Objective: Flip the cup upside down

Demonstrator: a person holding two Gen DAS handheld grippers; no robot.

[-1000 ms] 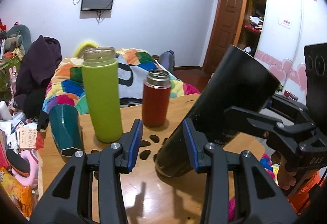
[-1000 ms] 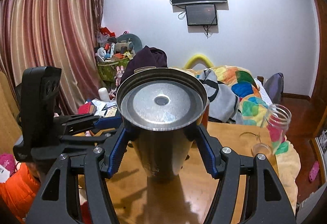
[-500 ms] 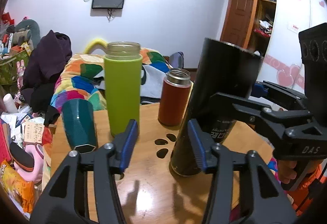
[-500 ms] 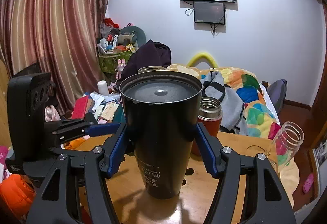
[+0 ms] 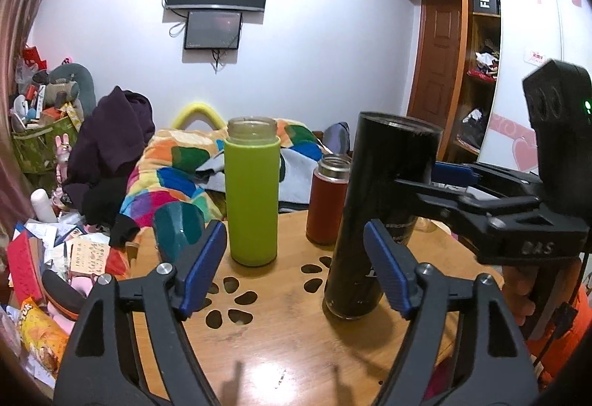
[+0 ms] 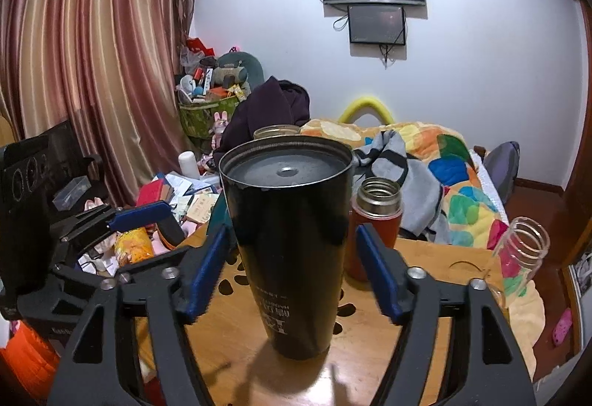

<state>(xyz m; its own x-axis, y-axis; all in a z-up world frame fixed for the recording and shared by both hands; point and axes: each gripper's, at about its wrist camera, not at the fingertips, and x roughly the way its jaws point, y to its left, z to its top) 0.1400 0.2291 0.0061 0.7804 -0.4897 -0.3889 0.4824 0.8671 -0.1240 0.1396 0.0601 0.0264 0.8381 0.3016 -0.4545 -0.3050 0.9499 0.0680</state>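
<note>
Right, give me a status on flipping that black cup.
Done: the black cup stands on the table closed end up, its printing upside down. In hand: the right gripper brackets it, fingers apparently just off its sides. Left to do: draw that gripper clear. The left gripper is open and holds nothing.

Bright indoor light — tabletop (image 5: 266, 369) glare, fisheye-dark corners.

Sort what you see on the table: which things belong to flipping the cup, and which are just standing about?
Job: black tumbler, standing base-up on the wooden table; right gripper, open around it.

Bystanders: green bottle, red flask, teal cup, glass jar, left gripper.
</note>
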